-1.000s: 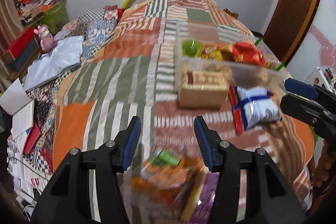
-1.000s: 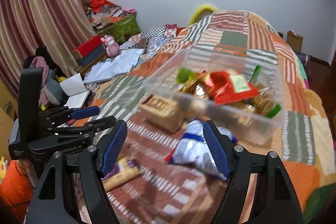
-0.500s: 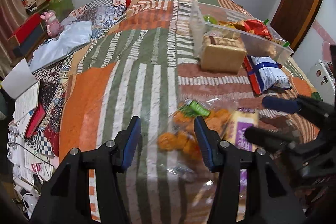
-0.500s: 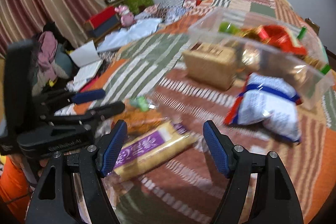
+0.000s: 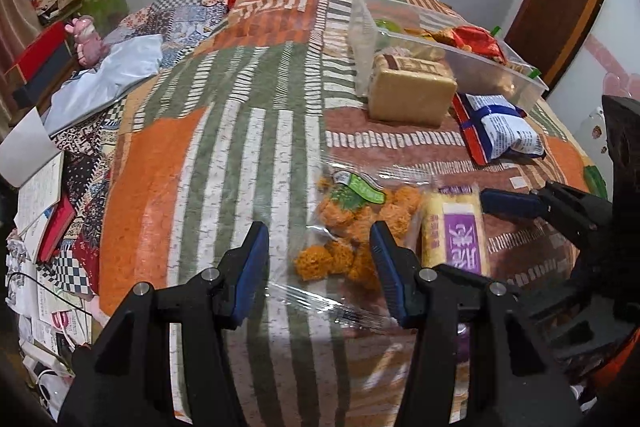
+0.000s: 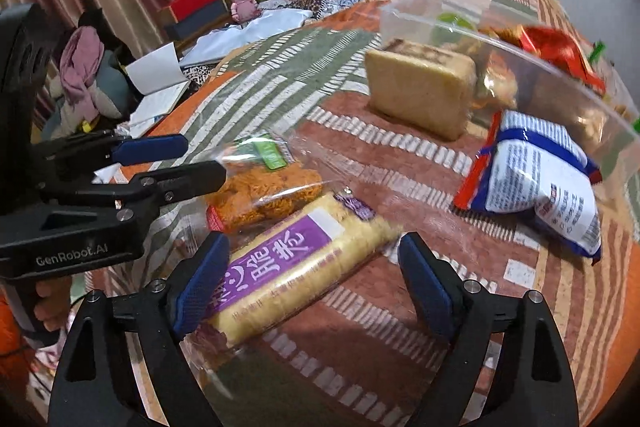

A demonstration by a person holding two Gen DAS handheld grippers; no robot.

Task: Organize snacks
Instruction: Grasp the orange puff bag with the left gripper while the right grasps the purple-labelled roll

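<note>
- Snacks lie spread on a patchwork bedspread (image 5: 248,131) of orange, green and brown striped patches.
- At the near side, a clear bag of orange fried snacks (image 5: 352,227) with a green label lies flat; a long yellow wafer pack with a purple label (image 6: 296,259) lies just to its right, touching or slightly overlapping it.
- The left gripper (image 5: 318,269) hangs over the near end of the fried-snack bag, tilted downward. Its blue-padded fingers (image 5: 250,273) stand apart; the bag shows between them, but the pads do not press on it.
- The right gripper (image 6: 308,277) hovers over the wafer pack. Its jaws have just been opening and now stand wide; the near end of the pack lies between them, close to the left pad, with a clear gap on the right, so nothing is gripped.
- Farther off, a tan block-shaped packet (image 6: 420,87) stands against the near wall of a clear plastic bin (image 5: 492,67).
- The bin holds a red wrapper, a green item and other mixed snacks that are hard to make out.
- A blue, white and red bag (image 6: 540,183) lies on the bedspread just in front of the bin, right of the tan packet.
- A hand (image 6: 52,303) grips the left gripper's handle at the left edge of the right wrist view.
</note>
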